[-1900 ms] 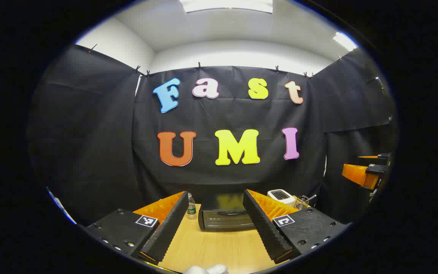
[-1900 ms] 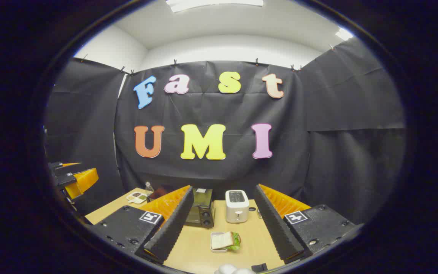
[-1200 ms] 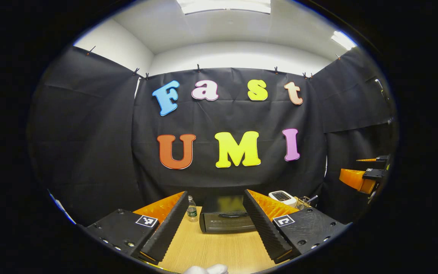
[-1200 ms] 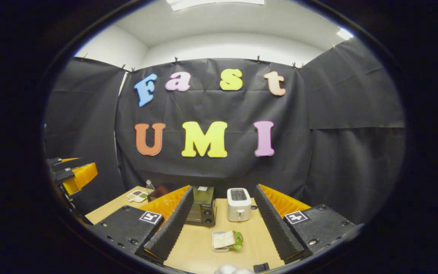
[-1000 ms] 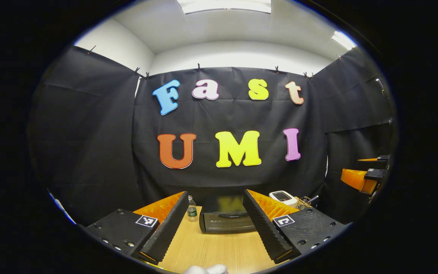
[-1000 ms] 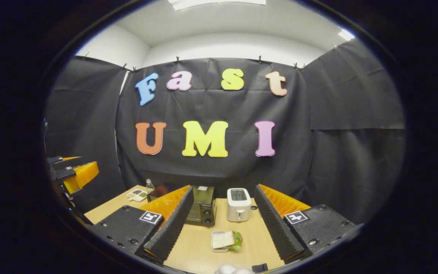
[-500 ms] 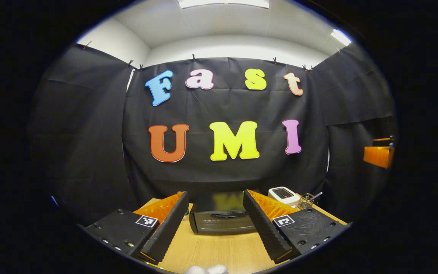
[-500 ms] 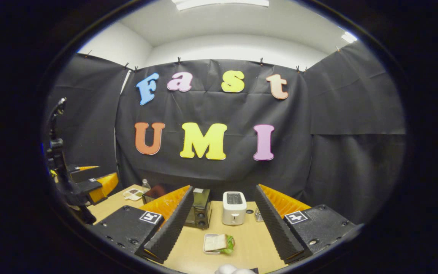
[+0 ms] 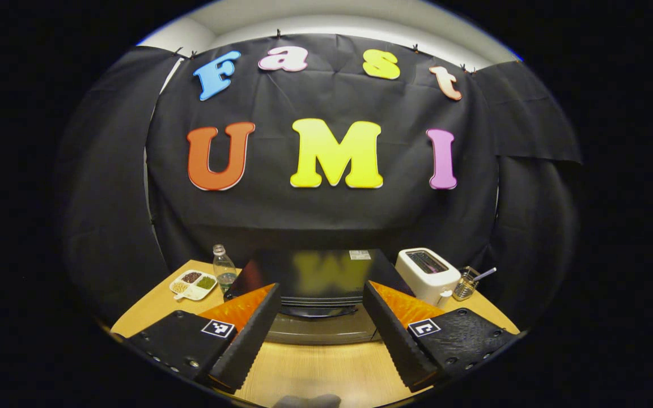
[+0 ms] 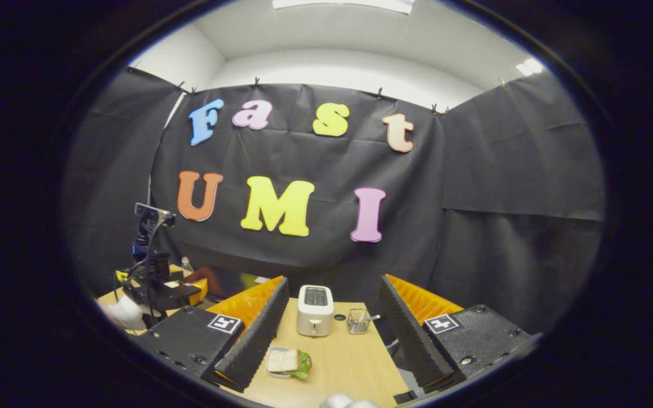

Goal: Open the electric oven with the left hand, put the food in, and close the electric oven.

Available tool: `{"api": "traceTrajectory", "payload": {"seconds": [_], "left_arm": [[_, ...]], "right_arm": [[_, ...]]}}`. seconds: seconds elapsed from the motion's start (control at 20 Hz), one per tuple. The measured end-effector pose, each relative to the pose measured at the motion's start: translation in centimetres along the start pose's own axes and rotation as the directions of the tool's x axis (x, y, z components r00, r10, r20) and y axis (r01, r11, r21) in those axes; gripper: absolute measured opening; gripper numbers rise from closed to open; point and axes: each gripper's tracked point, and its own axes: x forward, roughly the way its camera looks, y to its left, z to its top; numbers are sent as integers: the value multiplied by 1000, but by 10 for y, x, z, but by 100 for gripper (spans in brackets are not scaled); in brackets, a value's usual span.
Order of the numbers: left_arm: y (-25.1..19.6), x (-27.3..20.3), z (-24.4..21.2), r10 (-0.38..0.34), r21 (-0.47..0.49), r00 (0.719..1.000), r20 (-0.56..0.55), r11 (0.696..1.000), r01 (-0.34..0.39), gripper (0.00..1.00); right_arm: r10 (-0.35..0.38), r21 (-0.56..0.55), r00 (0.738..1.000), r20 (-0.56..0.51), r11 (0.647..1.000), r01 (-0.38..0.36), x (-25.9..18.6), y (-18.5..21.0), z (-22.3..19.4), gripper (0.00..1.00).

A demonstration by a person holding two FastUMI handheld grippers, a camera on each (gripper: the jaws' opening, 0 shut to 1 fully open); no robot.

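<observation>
The left gripper (image 9: 318,334), fingers apart, is facing the closed oven (image 9: 318,283); the right gripper (image 10: 332,334), also spread, is hovering over the sandwich (image 10: 288,361) near the tabletop's (image 10: 343,368) front edge.

bright ceiling light, sharp focus, fisheye-bent edges

On my wooden table (image 9: 326,371) I see a white toaster (image 9: 427,268) mid-right w/ a wire cup (image 9: 465,284) beside it, plus water bottle (image 9: 223,271) & divided snack dish (image 9: 193,284) at lower left.
</observation>
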Motion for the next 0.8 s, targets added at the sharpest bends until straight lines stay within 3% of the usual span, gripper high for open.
{"api": "traceTrajectory", "payload": {"seconds": [0.25,0.3,0.4,0.65,0.75,0.8], "left_arm": [[4,53,-44,26,48,993,-118,999,-21,95],[7,57,-48,35,55,991,-127,998,-28,95],[7,65,-56,26,39,988,-152,999,-21,95],[11,69,-60,25,30,982,-186,999,-20,99],[11,68,-61,24,35,980,-196,999,-17,99],[12,67,-62,22,34,979,-200,999,-16,99]], "right_arm": [[-17,-12,999,-48,1000,17,15,-8,-11,100],[-17,-9,998,-57,1000,17,17,-9,-12,95],[-4,-6,998,-65,1000,4,17,-5,-16,100],[-3,5,998,-69,1000,3,20,-4,-21,100],[1,15,997,-80,1000,0,20,-3,-24,95],[-1,15,997,-81,1000,2,20,-4,-24,100]]}}
